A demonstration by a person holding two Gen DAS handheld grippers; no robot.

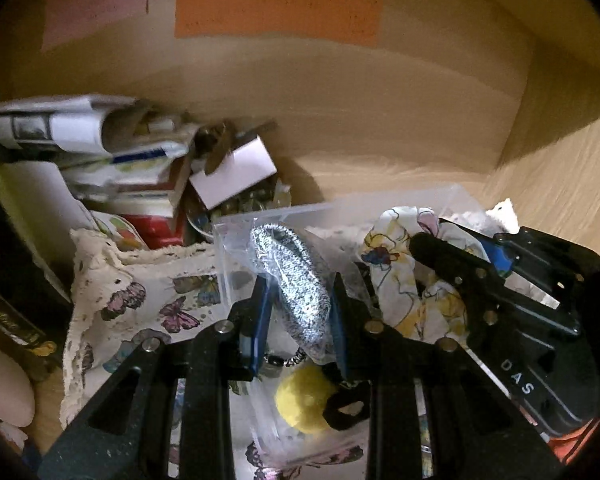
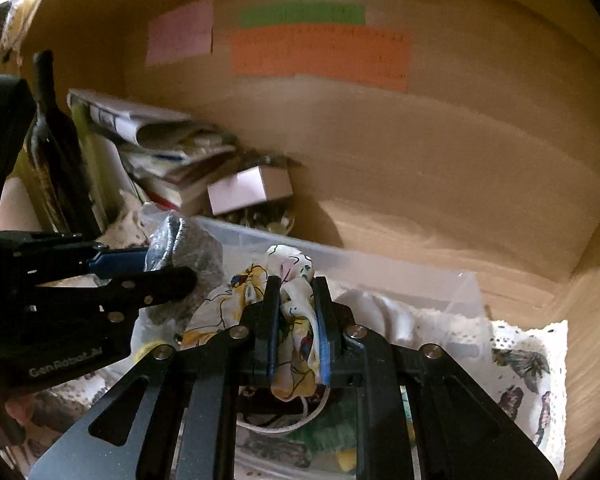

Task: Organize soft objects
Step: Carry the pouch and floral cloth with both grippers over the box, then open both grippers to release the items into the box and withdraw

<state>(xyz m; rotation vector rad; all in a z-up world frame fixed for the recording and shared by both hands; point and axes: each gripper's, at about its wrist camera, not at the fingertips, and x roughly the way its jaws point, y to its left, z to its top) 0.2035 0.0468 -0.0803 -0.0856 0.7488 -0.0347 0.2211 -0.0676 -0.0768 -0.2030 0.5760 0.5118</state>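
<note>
My left gripper (image 1: 298, 300) is shut on a clear plastic bag holding a grey knitted piece (image 1: 292, 276) with a yellow pom-pom (image 1: 304, 404), held over a clear plastic bin (image 1: 380, 204). It shows at the left of the right wrist view (image 2: 180, 276), with the grey knit (image 2: 192, 248) between its fingers. My right gripper (image 2: 296, 292) is shut on a white floral cloth (image 2: 296, 312), lifted above the bin (image 2: 380, 268). In the left wrist view the right gripper (image 1: 432, 244) holds the floral cloth (image 1: 396, 276).
The bin sits on a butterfly-print lace cloth (image 1: 140, 292) inside a wooden shelf. Stacked books and papers (image 1: 100, 152), a small white box (image 1: 236, 172) and a dark bottle (image 2: 52, 140) crowd the left. Coloured paper labels (image 2: 320, 52) hang on the back wall.
</note>
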